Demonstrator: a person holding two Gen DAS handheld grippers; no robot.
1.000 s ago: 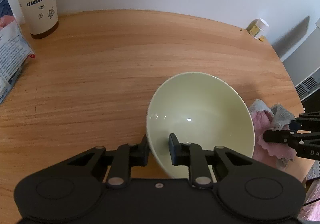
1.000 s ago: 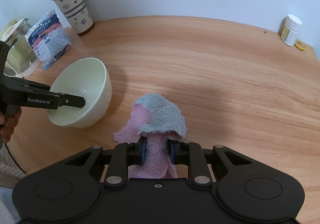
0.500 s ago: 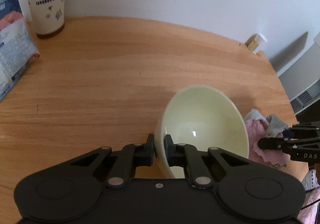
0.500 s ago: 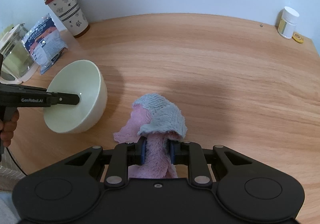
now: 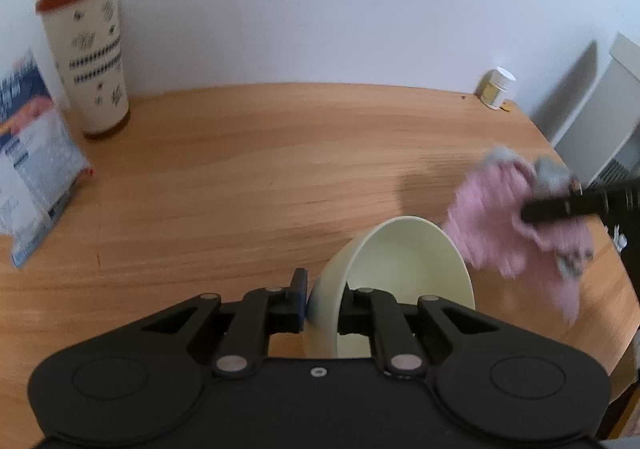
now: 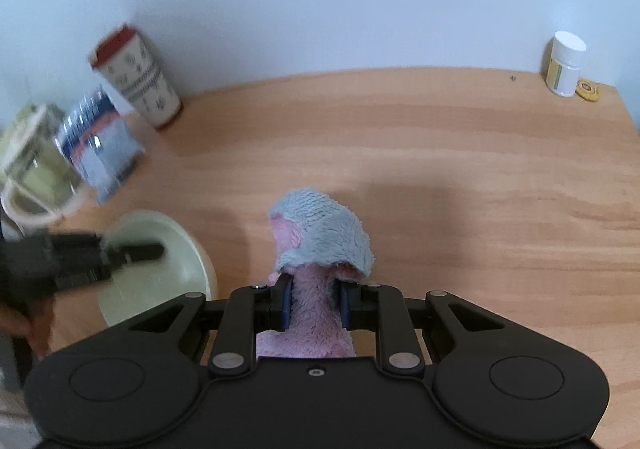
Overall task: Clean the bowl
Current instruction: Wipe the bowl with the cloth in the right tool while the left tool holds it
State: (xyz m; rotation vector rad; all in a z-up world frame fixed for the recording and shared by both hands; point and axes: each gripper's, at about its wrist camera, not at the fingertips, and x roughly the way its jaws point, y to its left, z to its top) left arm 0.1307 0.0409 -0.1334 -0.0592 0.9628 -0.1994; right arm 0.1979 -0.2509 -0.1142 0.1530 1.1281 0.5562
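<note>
- The left gripper (image 5: 322, 303) is clamped on the rim of a pale green bowl (image 5: 404, 281), one finger inside it, one outside.
- The right gripper (image 6: 316, 307) grips a pink-and-blue cloth (image 6: 320, 245), which sticks up beyond its fingertips, right of the bowl.

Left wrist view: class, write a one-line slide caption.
Left gripper clamps the pale bowl's rim while the cloth approaches.

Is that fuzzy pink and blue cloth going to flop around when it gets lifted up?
Probably yes. The cloth folds over the right gripper and its loose end droops, so it looks floppy. Its fluffy pile suggests it is light and soft, and unlikely to slip from the pads. It should squash easily into the bowl.
</note>
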